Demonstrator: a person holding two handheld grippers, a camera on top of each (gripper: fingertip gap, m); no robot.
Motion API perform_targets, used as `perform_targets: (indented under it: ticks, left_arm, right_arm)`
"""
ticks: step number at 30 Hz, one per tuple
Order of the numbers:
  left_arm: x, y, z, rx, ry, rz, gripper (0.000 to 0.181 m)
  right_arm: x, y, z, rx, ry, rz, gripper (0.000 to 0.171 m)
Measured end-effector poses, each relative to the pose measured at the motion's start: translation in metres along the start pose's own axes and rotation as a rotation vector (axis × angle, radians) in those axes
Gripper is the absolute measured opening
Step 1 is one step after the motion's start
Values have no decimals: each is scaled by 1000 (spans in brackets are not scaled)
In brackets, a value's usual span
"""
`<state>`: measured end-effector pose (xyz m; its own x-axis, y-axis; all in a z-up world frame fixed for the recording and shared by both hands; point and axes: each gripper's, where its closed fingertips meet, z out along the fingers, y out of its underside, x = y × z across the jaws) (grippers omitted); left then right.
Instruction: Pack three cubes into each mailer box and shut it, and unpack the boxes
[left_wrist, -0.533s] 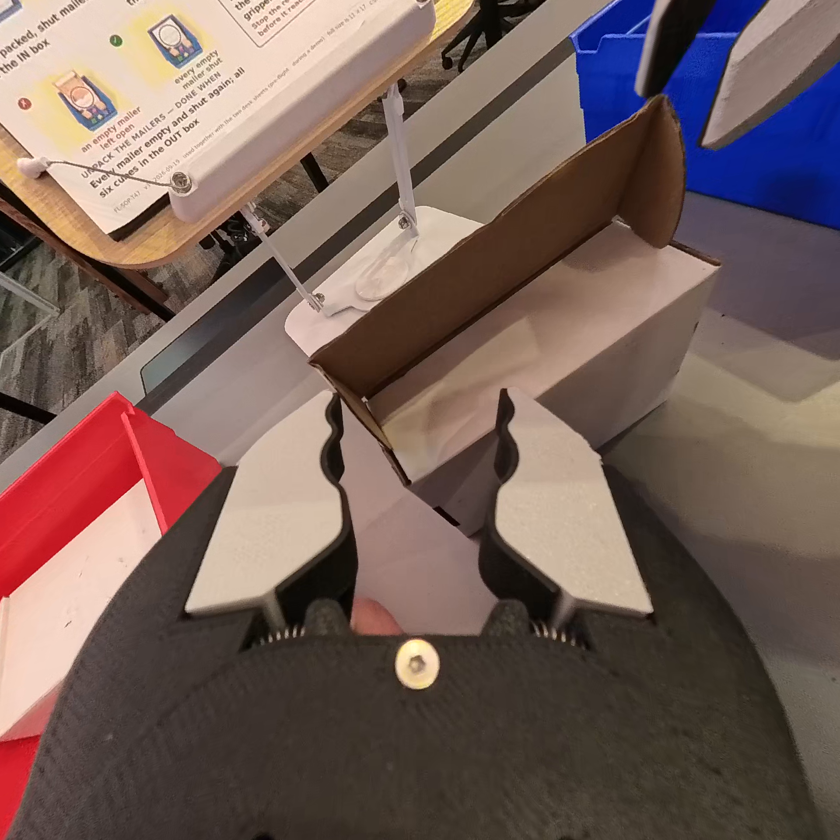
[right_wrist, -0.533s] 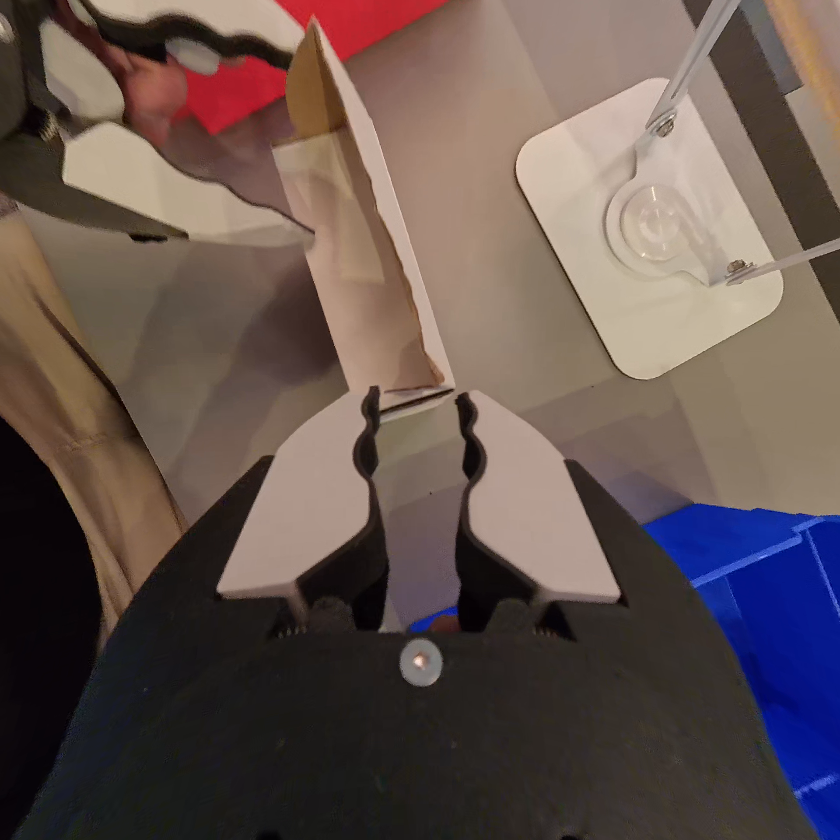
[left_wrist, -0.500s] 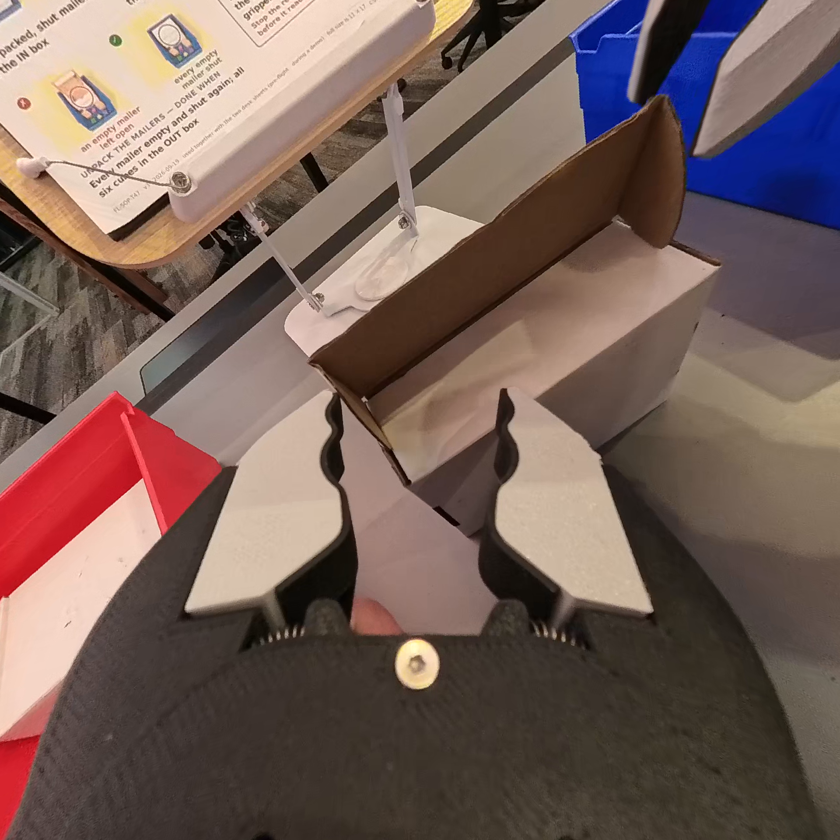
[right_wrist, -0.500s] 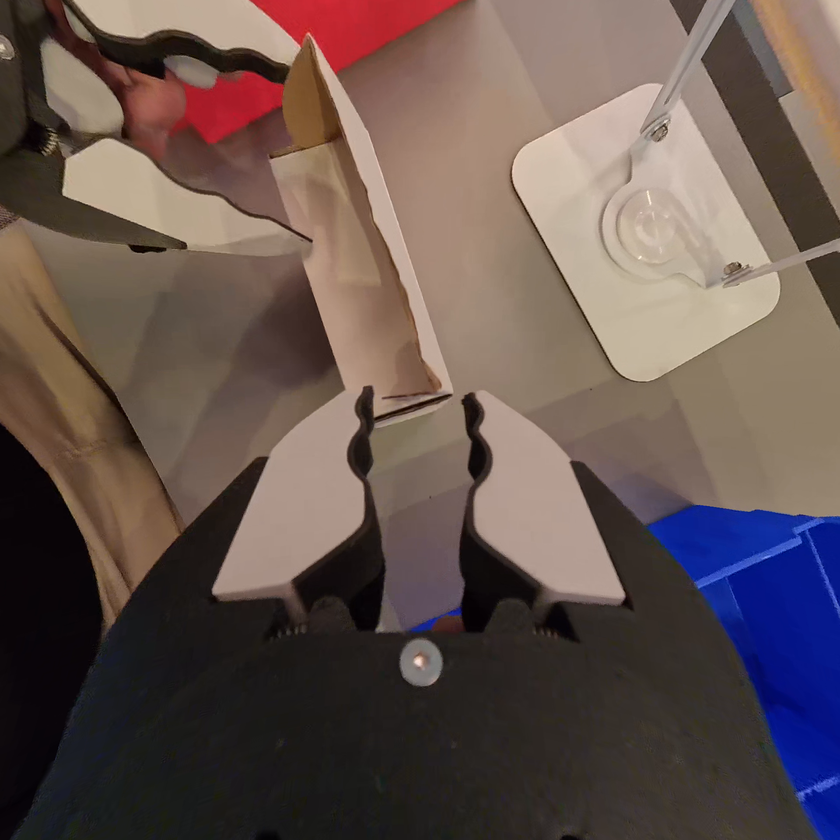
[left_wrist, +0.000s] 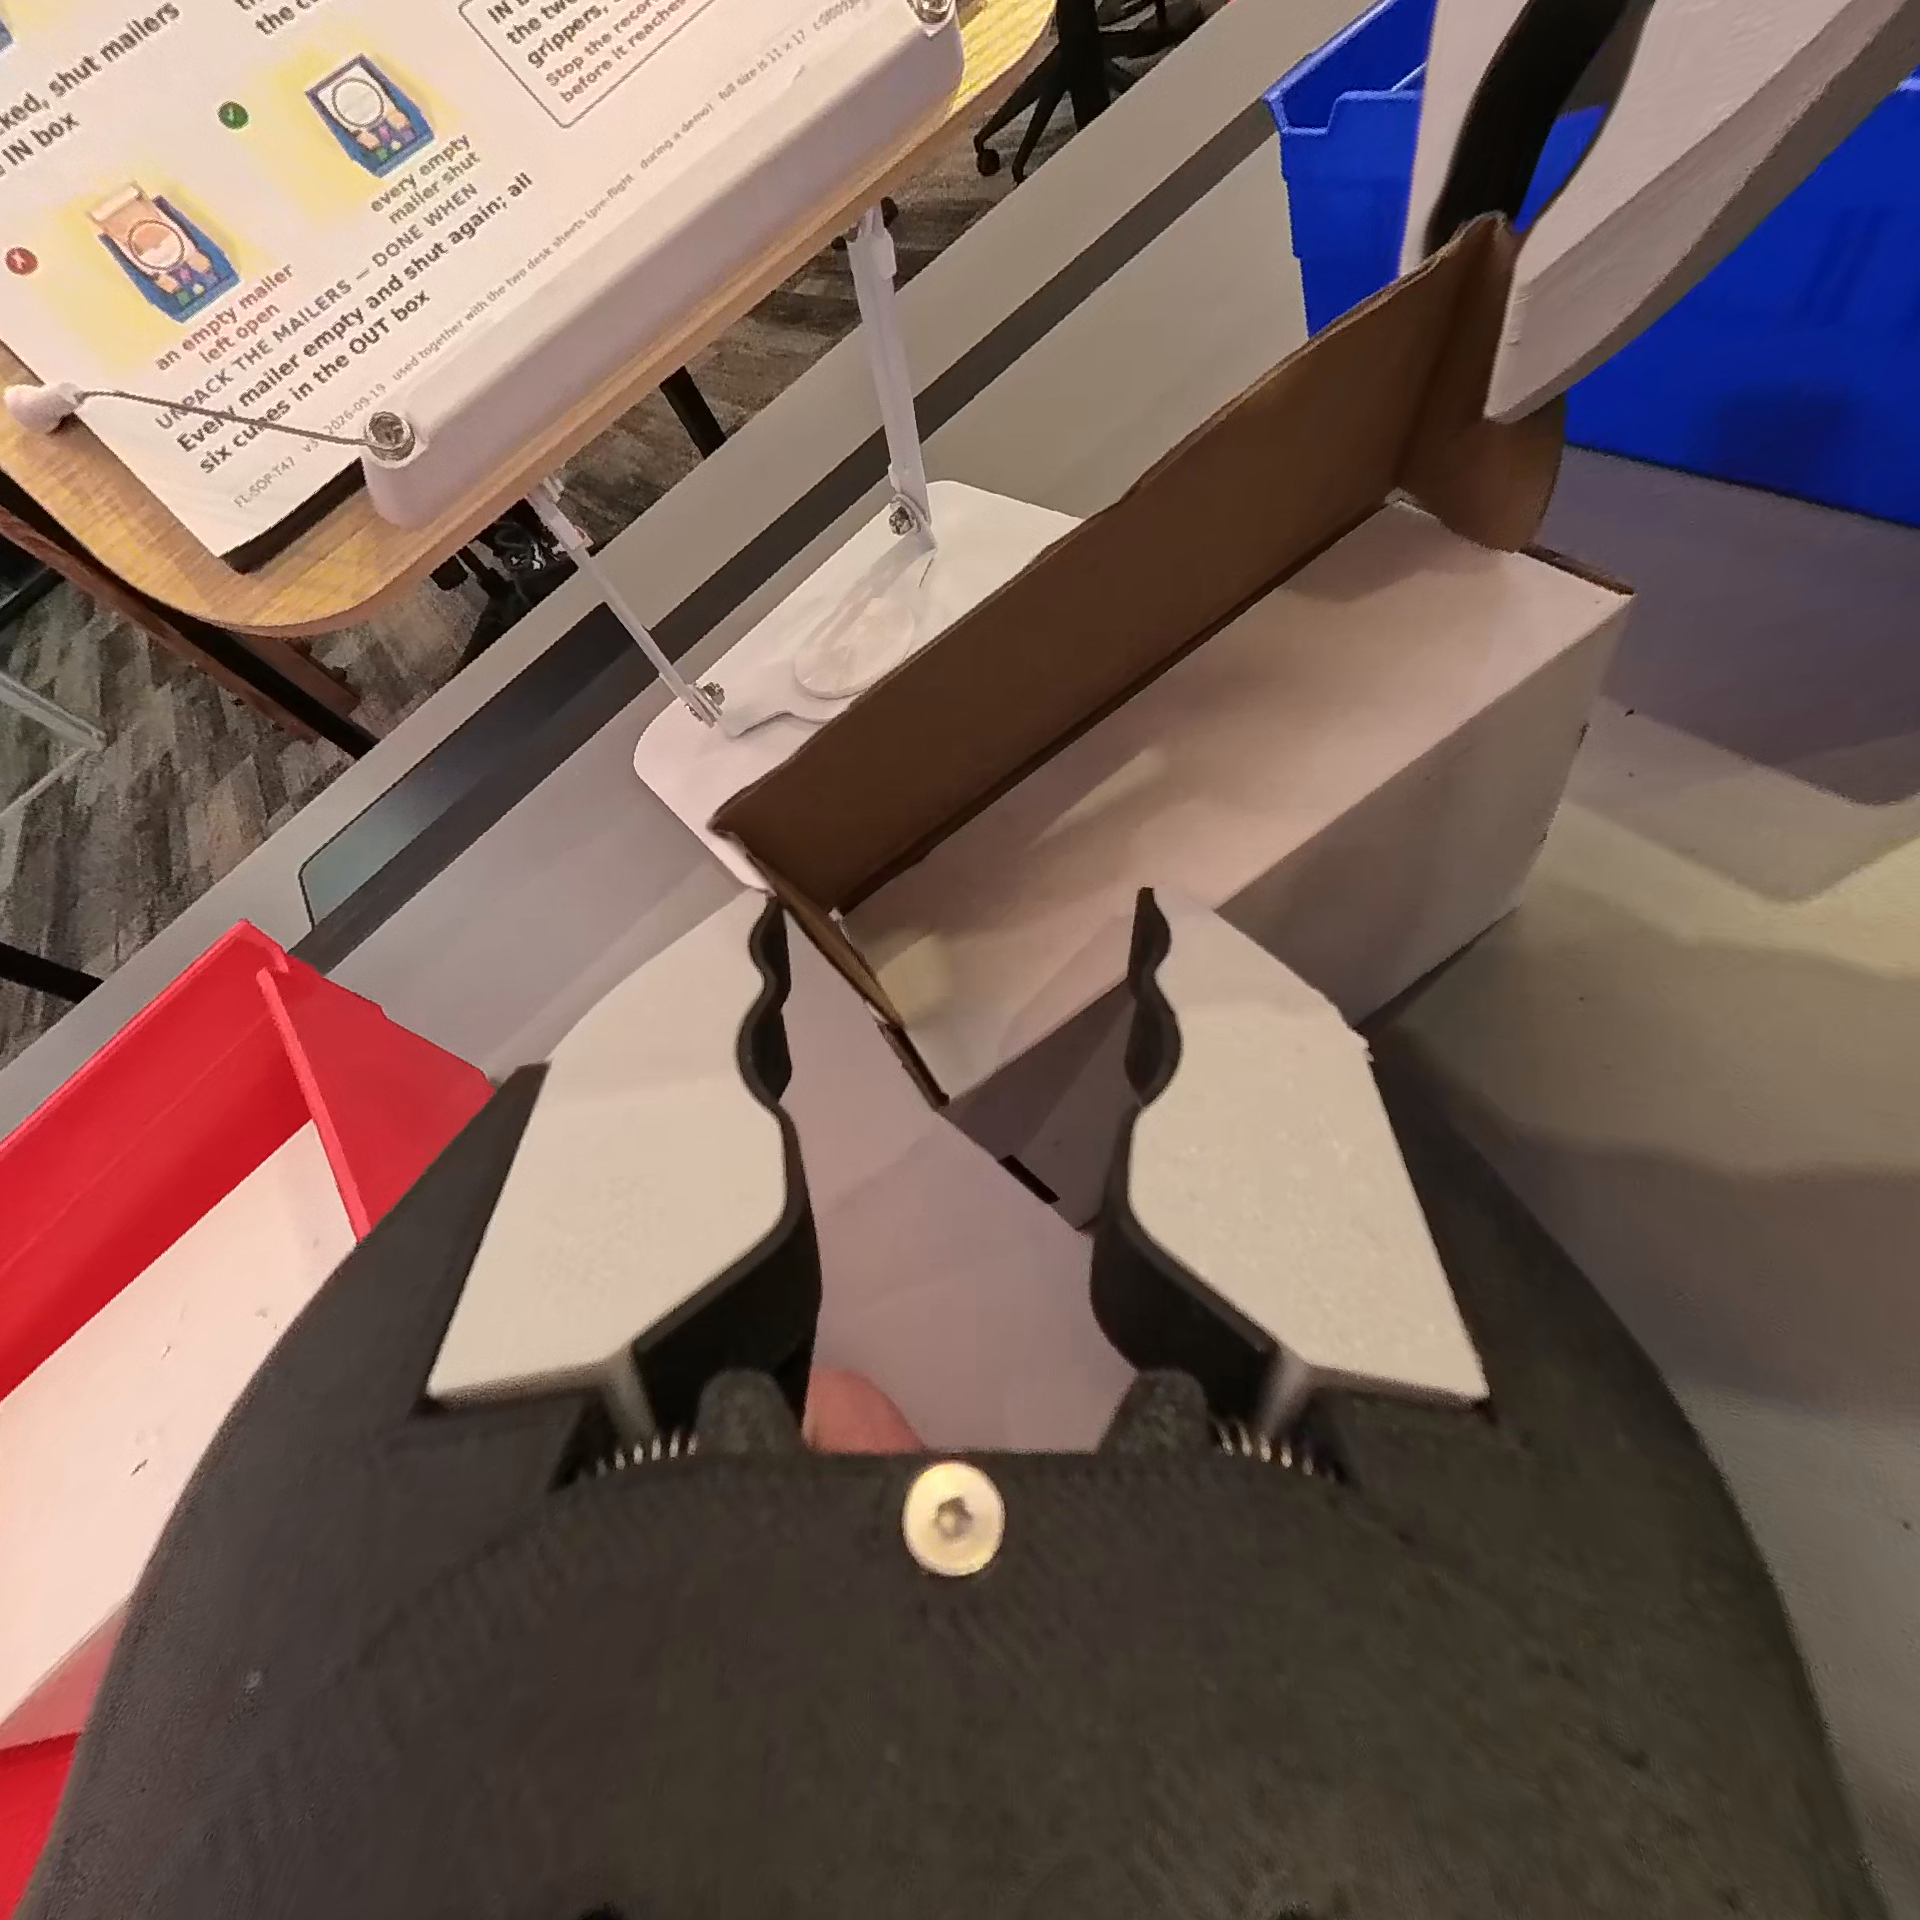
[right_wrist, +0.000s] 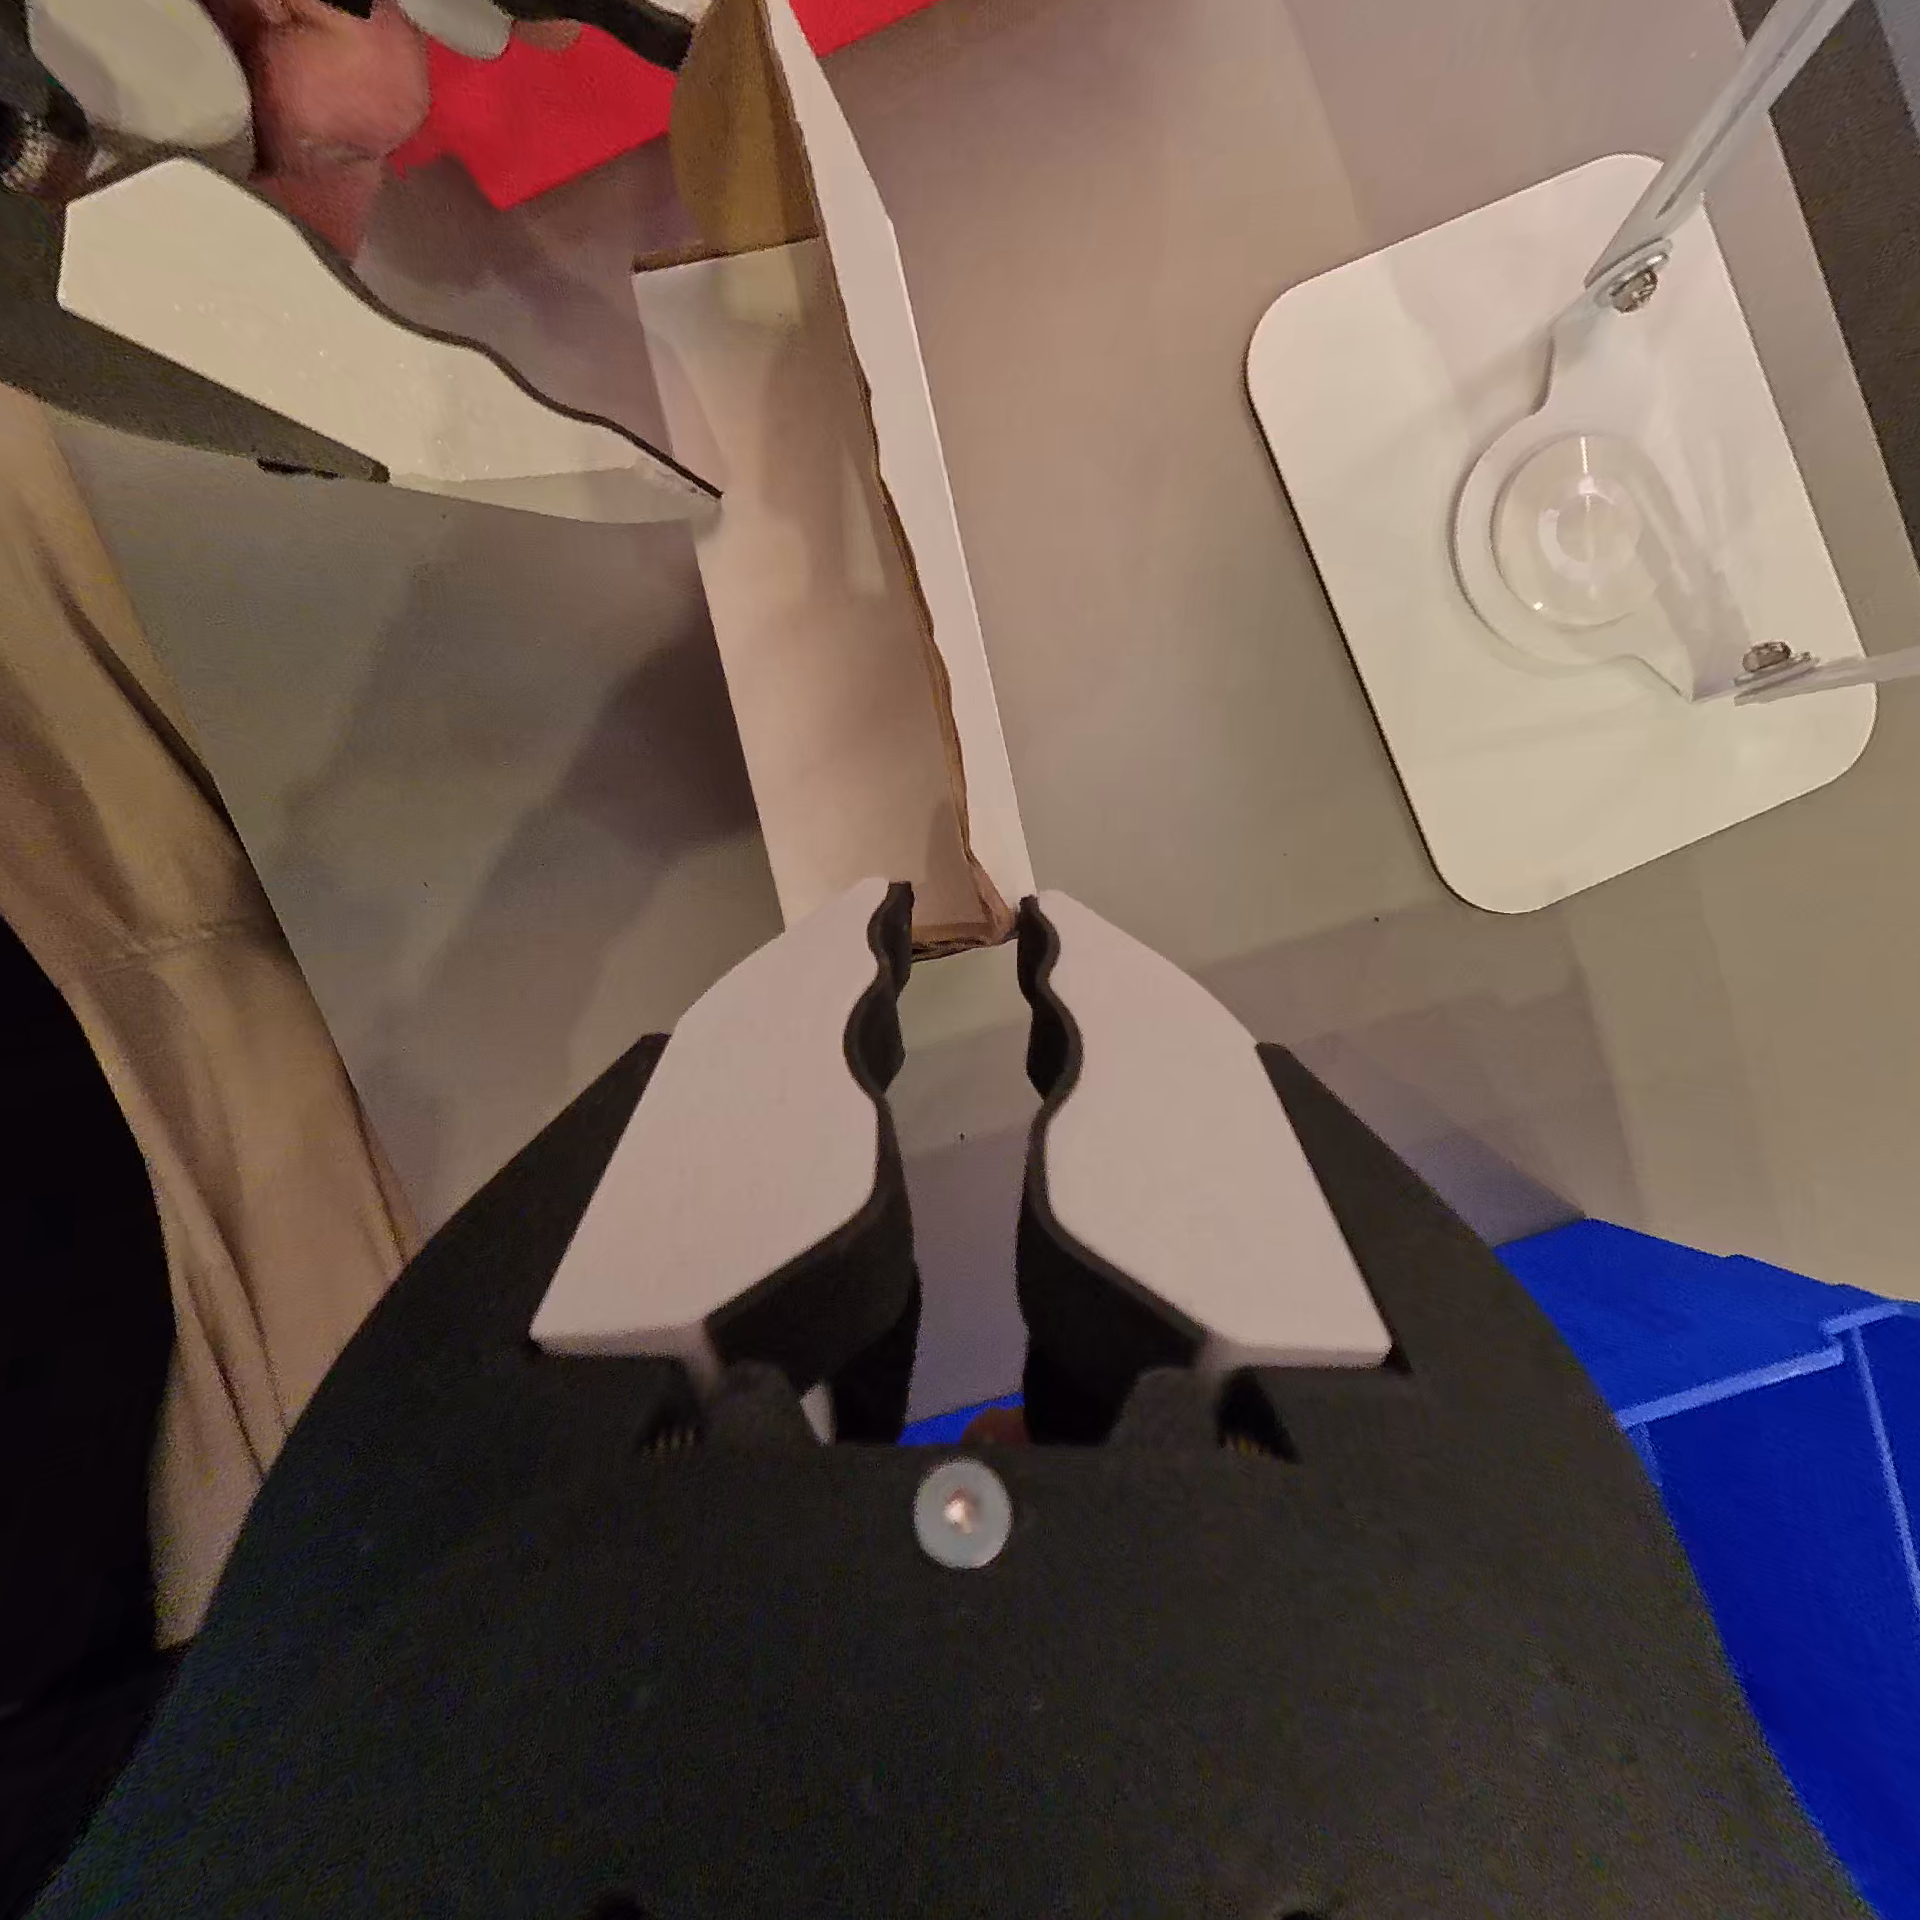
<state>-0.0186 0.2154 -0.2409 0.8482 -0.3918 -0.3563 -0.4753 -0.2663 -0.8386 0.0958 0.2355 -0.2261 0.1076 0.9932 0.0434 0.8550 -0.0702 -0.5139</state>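
A white mailer box (left_wrist: 1299, 748) lies on the grey table with its lid folded down and its brown-lined front flap (left_wrist: 1091, 665) standing up. My left gripper (left_wrist: 956, 914) is open and straddles the flap's near corner ear. My right gripper (right_wrist: 966, 904) is at the far end of the box (right_wrist: 821, 623), open only a narrow gap, with the flap's far ear (right_wrist: 956, 914) between its fingertips. It also shows at the top right of the left wrist view (left_wrist: 1496, 208). No cubes are in view.
A red bin (left_wrist: 156, 1143) stands to the left and a blue bin (left_wrist: 1766, 312) behind the box on the right. A white stand base (right_wrist: 1558, 520) with an instruction sheet (left_wrist: 416, 208) stands beyond the box. A person's beige clothing (right_wrist: 156, 831) is close by.
My right gripper has moved in onto the flap's far ear and its fingers have narrowed around it. My left gripper has stayed open at the near corner.
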Motion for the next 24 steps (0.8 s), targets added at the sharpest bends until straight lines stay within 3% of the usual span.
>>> perform_targets:
  ticks: [17, 24]
  left_arm:
    - [3, -1, -1, 10, 16, 22, 59]
    - [3, -1, -1, 16, 17, 16, 59]
  right_arm:
    - [-1, 9, -3, -70, -57, -121, 17]
    - [0, 5, -1, -17, -86, 29, 12]
